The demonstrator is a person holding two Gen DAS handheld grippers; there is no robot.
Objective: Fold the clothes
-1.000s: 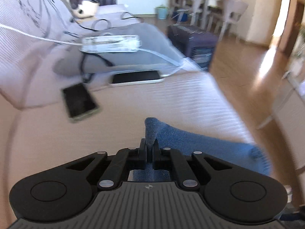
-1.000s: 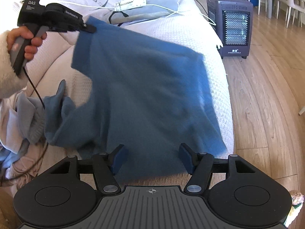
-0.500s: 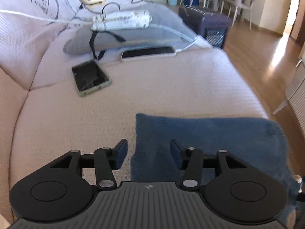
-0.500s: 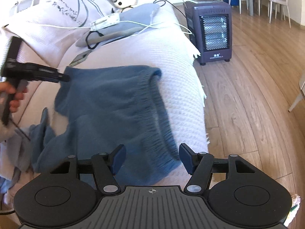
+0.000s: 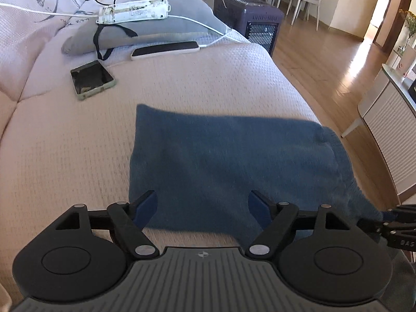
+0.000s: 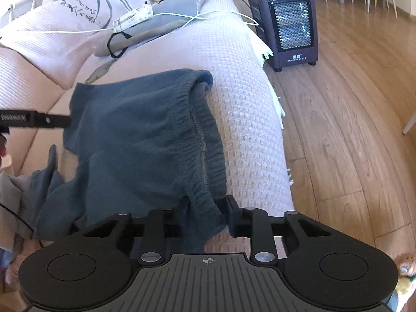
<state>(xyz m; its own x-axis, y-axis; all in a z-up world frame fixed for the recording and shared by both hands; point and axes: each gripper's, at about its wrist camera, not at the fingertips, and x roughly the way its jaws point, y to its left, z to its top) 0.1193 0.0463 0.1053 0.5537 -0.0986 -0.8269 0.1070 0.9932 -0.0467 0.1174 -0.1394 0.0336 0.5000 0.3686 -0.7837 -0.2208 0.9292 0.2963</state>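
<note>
Now left gripper had released, jaws wide; blue garment lay flat; right gripper straddled its waistband, grip unclear

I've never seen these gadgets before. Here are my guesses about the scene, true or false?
1. The left tool is spread open and grips nothing. True.
2. The blue garment hangs in mid-air. False: it lies on the pale cover.
3. A dark phone and a white-edged phone lie beyond the garment. True.
4. The heater stands on the cover. False: it stands on the wooden floor beside it.
5. The garment's elastic waistband runs between the fingers of the right tool. True.
</note>
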